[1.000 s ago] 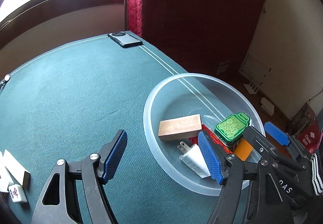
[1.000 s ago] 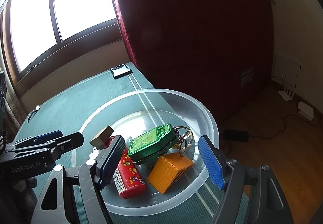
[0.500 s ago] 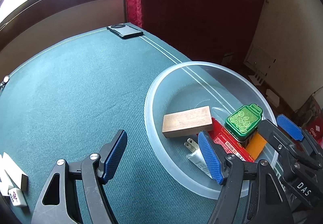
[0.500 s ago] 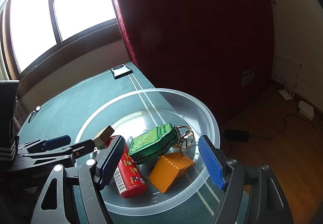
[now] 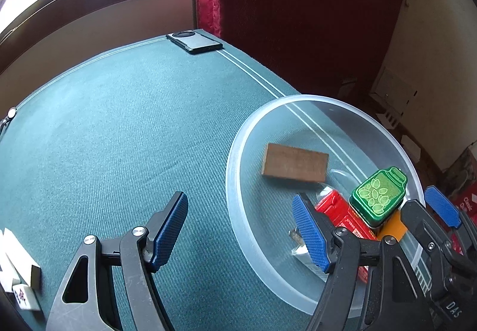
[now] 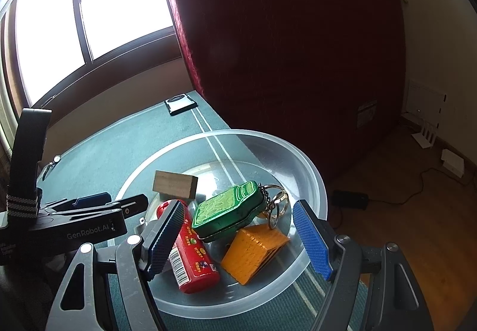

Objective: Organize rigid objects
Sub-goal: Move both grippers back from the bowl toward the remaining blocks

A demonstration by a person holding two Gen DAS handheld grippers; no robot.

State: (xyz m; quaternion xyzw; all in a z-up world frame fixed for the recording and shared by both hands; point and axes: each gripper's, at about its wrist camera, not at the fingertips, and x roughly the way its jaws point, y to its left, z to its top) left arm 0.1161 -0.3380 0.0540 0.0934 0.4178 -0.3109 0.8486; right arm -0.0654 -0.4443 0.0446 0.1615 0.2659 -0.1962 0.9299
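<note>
**Two open grippers over a bowl of small objects**

A clear plastic bowl (image 6: 310, 182) sits on a green table (image 5: 119, 128). Inside lie a wooden block (image 6: 175, 184) at 11 o'clock, a red tube (image 6: 193, 253) at 7 o'clock, an orange wedge (image 6: 253, 250) at 5 o'clock, and a green tin (image 6: 228, 211) resting on top of them. The right gripper (image 6: 238, 241) hangs above them, jaws wide apart, holding nothing. The left gripper (image 5: 241, 232) straddles the bowl's near rim, jaws also spread and empty.

Green tin (image 6: 228, 213) rests atop clutter inside clear bowl (image 6: 310, 170).
</note>
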